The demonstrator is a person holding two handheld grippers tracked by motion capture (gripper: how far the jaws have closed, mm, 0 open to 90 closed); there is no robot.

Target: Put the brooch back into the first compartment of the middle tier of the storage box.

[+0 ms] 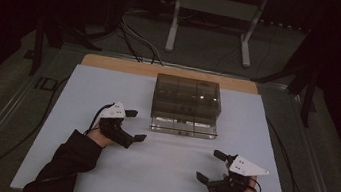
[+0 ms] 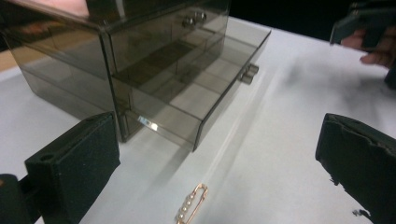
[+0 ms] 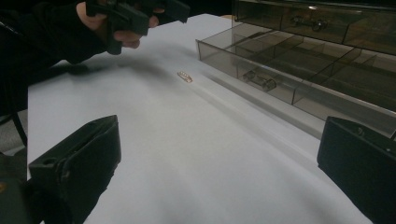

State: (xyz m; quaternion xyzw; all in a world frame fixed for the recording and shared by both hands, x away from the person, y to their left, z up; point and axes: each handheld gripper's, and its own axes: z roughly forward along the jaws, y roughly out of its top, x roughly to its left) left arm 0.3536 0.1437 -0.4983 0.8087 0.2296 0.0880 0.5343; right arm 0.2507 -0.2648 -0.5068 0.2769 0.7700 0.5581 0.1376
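1. The pearl hair clip (image 2: 190, 204) lies flat on the white desk (image 1: 108, 92), just in front of the smoked acrylic drawer organiser (image 1: 187, 98) and between the left gripper's own jaws in the left gripper view; from the right gripper view it shows as a small glint (image 3: 185, 76) near the drawer's front
2. The bottom drawer (image 2: 196, 100) stands pulled out, its divided compartments looking bare, its small knob (image 2: 249, 73) facing the person
3. The left gripper (image 1: 129, 125) hovers just above the clip with jaws released and wide apart, touching nothing
4. The right gripper (image 1: 214, 167) waits well apart to the other side of the desk, jaws likewise spread and holding nothing
5. The step in hand appears to be picking the clip up, likely to drop it in the open drawer. To do it well, I would lower the left jaws until they almost brush the desk, line them across the clip's narrow width rather than its length, and close slowly, since so thin a metal piece may skid or flip
6. Lift straight up before moving, so as to clear the drawer's front wall
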